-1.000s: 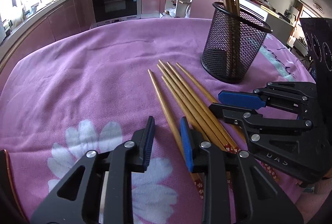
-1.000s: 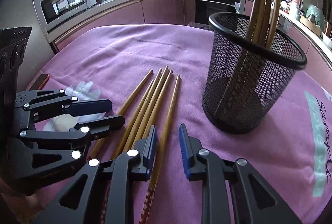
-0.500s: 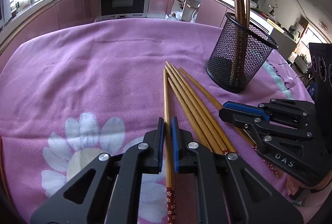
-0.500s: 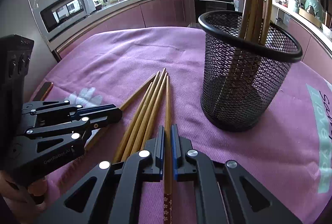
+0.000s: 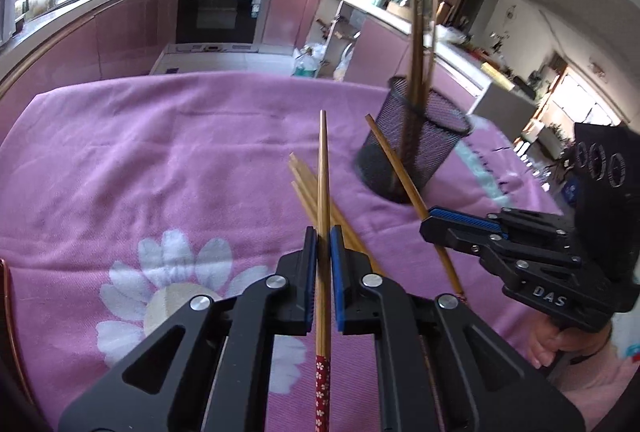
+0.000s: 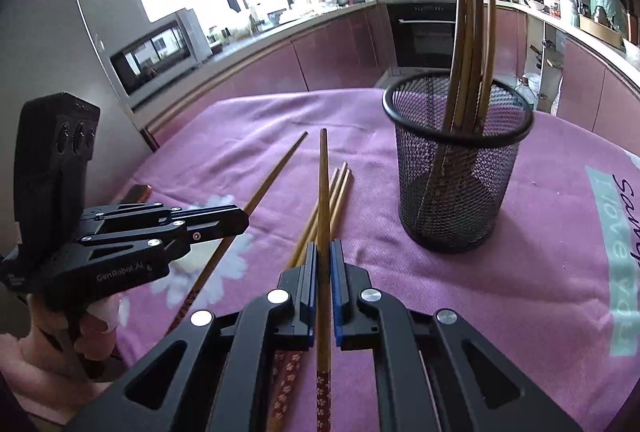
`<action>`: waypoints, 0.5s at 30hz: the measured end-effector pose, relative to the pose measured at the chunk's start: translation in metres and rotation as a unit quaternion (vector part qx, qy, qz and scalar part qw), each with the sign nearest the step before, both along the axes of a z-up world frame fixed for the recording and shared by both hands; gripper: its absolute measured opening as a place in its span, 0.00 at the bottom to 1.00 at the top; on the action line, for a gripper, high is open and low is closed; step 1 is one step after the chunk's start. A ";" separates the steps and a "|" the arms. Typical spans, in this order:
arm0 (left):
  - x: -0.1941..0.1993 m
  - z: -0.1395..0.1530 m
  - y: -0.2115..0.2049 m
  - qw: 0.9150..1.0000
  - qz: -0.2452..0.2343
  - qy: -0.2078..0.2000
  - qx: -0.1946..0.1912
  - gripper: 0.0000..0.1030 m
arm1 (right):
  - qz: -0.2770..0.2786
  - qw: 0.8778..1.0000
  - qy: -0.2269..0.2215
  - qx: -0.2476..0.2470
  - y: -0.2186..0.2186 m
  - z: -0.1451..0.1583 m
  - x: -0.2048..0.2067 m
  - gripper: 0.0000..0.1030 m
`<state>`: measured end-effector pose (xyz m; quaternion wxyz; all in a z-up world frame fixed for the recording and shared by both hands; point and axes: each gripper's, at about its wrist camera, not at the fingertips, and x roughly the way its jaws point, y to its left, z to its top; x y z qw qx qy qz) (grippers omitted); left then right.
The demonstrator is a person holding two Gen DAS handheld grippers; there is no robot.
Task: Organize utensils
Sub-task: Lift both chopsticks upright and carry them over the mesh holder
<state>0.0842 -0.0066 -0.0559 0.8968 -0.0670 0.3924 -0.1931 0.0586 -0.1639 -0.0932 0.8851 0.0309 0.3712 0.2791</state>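
Purple tablecloth (image 5: 160,160): both grippers clamp 1 chopstick each.

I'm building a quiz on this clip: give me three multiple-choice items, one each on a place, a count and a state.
1. Where is the mesh cup?
A. lying on its side
B. upright on the cloth
C. held by a gripper

2. How many chopsticks are gripped?
A. none
B. one
C. two

3. State of the left gripper?
A. wide open
B. shut on a chopstick
C. out of view

Answers: 1 B, its base sits on the pink cloth. 2 C, the right gripper also pinches one chopstick. 3 B, its fingers clamp the stick.
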 end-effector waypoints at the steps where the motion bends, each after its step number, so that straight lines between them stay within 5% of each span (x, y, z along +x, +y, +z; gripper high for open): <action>1: -0.002 0.005 0.001 1.000 -0.004 -0.004 -0.007 0.07 | -0.001 1.000 -0.002 0.003 -0.002 0.002 0.000 0.05; 15: -0.016 0.043 0.004 0.996 -0.044 -0.036 -0.071 0.07 | -0.023 0.997 -0.035 0.059 -0.039 0.033 -0.011 0.05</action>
